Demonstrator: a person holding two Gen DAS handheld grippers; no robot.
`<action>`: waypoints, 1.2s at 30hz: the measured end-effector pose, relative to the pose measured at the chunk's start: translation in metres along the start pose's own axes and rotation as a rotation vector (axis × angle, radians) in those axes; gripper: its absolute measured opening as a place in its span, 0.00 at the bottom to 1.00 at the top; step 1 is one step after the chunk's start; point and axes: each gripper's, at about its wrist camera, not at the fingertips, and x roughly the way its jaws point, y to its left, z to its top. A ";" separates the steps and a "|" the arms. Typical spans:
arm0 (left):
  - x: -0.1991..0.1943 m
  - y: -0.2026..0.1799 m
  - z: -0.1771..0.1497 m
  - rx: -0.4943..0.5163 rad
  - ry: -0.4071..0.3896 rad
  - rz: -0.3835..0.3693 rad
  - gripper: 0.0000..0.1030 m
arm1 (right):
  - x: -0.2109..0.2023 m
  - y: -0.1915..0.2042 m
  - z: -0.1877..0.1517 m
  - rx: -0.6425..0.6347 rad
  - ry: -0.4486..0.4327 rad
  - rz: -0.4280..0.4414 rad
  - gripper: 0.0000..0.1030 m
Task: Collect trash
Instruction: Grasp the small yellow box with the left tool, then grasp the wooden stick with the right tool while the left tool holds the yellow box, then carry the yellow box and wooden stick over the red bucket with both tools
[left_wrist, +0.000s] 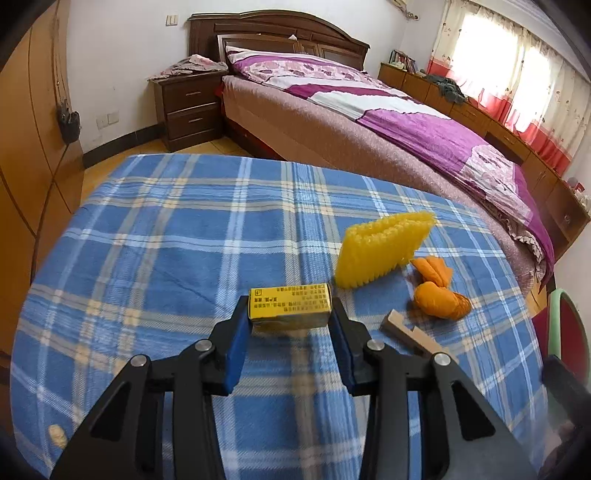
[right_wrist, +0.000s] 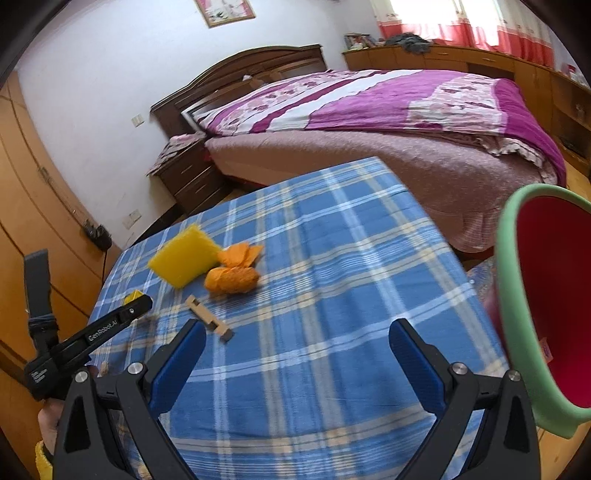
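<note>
On the blue plaid tablecloth (left_wrist: 166, 240) lies a small yellow box (left_wrist: 290, 304) with printed text. My left gripper (left_wrist: 290, 314) has a blue pad against each end of it, shut on the box. To its right lie a yellow bubble-wrap pad (left_wrist: 384, 247), a crumpled orange wrapper (left_wrist: 439, 291) and a small wooden piece (left_wrist: 410, 334). My right gripper (right_wrist: 295, 339) hovers open over bare cloth, nothing between its fingers. The wooden piece (right_wrist: 208, 317), the orange wrapper (right_wrist: 232, 275) and the yellow pad (right_wrist: 186, 260) lie ahead to its left.
A red bin with a green rim (right_wrist: 511, 295) stands off the table's right edge. A bed with a purple quilt (left_wrist: 424, 129) lies beyond the table, a dark nightstand (left_wrist: 188, 107) at its head. A small beige scrap (left_wrist: 57, 435) rests near the cloth's left edge.
</note>
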 end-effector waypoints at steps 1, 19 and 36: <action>-0.003 0.001 0.000 0.000 -0.001 -0.001 0.40 | 0.003 0.005 0.000 -0.015 0.006 0.004 0.98; -0.045 0.021 -0.031 -0.029 -0.013 0.007 0.40 | 0.066 0.068 -0.009 -0.256 0.130 0.033 0.57; -0.052 0.014 -0.049 -0.039 0.014 -0.040 0.41 | 0.048 0.072 -0.021 -0.298 0.097 0.053 0.16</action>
